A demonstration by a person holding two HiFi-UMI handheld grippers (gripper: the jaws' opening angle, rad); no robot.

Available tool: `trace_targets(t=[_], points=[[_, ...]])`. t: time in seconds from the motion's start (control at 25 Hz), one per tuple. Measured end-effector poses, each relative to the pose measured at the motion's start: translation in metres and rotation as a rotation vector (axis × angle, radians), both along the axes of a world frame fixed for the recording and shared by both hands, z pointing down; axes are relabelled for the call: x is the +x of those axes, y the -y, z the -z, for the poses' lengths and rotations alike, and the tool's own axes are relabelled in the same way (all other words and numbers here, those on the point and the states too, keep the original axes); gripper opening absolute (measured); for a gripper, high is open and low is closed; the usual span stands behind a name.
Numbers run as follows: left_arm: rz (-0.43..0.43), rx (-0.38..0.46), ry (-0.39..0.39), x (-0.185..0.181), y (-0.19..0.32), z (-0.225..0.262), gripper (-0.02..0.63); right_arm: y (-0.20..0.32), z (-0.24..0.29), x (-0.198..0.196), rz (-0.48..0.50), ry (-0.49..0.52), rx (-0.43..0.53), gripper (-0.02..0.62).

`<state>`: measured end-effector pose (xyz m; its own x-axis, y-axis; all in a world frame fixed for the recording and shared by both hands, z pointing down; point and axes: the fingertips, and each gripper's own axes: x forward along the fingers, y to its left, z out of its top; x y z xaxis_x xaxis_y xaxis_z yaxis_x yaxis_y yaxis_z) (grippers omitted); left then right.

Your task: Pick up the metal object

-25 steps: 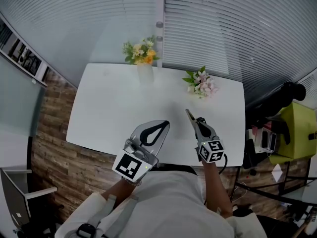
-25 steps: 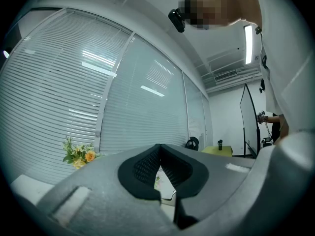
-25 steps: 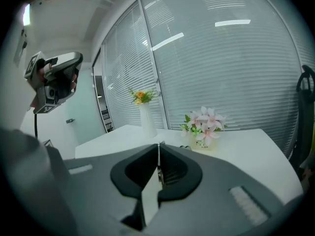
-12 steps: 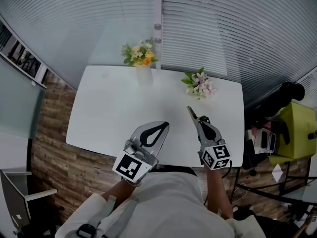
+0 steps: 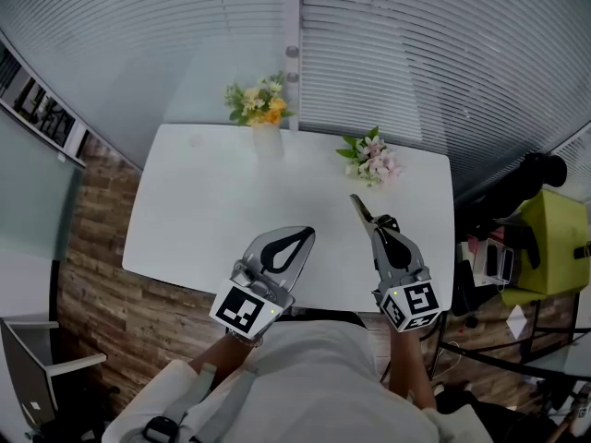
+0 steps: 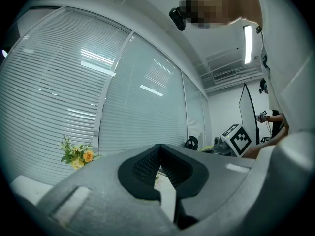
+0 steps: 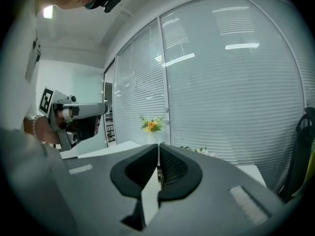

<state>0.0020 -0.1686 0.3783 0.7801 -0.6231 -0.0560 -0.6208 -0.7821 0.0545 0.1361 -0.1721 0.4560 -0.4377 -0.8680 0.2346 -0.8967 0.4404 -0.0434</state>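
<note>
Fingers of the right gripper clamp a thin sliver of grey metal, plain only in its own view; in the head view, above the white counter, it is too small to discern. Fingers of the left gripper meet, empty.

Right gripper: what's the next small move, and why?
Probably hold position with the jaws shut. The right gripper has its jaws together on what looks like a thin metal object, and it appears to be clear of the white table. The pick looks done, and opening now would likely drop it.
</note>
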Motion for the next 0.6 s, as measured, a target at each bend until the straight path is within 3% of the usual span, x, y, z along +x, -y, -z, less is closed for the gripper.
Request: trace_targets(t=[0.6], points=[[-0.001, 0.003, 0.006, -0.001, 0.008, 0.0, 0.005, -0.017, 0.076, -0.013, 0.051, -0.023, 0.121, 0.009]])
